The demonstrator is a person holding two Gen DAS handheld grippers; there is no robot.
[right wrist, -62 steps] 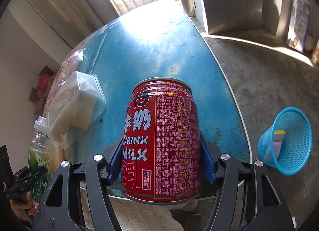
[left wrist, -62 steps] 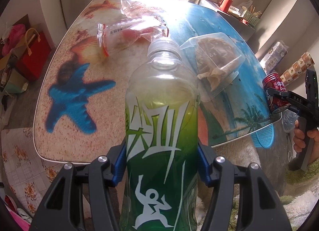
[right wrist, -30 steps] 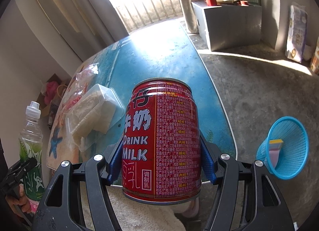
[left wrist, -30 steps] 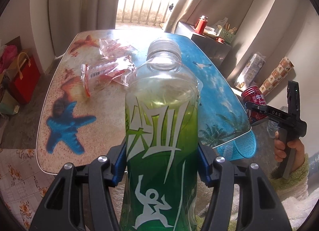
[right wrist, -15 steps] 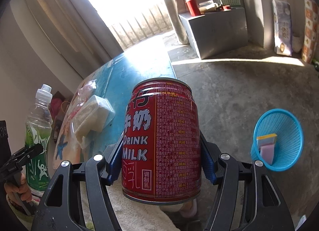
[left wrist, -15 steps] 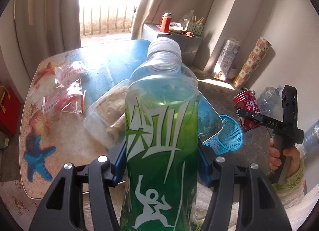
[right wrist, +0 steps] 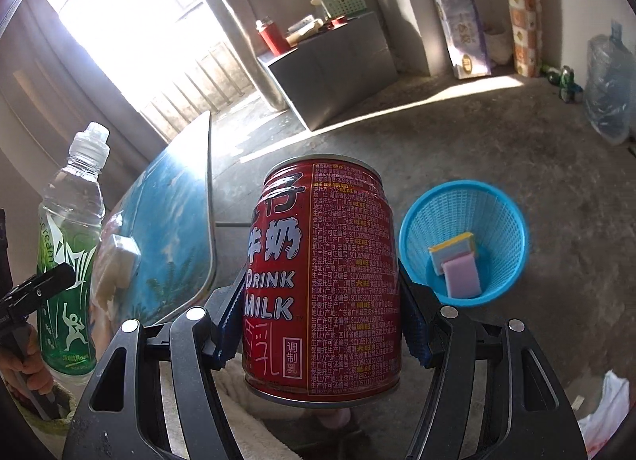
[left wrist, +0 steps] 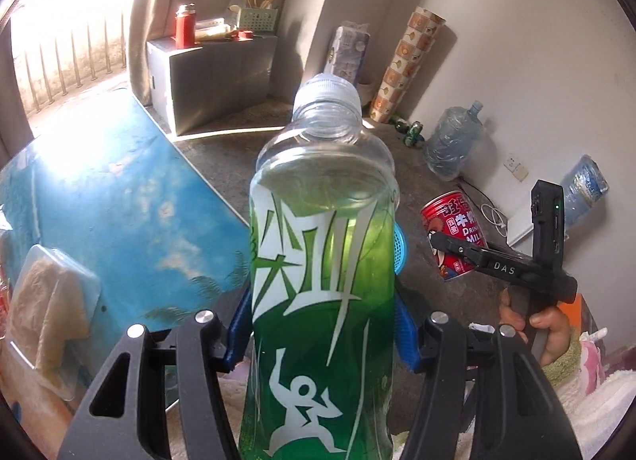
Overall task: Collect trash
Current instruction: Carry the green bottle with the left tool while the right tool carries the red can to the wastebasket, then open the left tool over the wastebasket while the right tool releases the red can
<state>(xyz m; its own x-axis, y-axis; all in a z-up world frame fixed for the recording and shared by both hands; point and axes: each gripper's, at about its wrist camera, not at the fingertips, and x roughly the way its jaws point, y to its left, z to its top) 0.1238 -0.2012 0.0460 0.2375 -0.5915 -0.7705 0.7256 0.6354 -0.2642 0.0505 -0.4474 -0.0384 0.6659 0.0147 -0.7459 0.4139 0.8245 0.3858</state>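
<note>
Green bottle clamped in my left gripper; red can clamped in my right gripper; blue basket on floor beside can.

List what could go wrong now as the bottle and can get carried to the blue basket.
1. The blue mesh basket is small and already holds sponges; the tall green-labelled plastic bottle could tip it.
2. The left gripper and the right gripper, holding the red milk can, may collide over it.
3. The bottle holds liquid, so it might slip.
</note>
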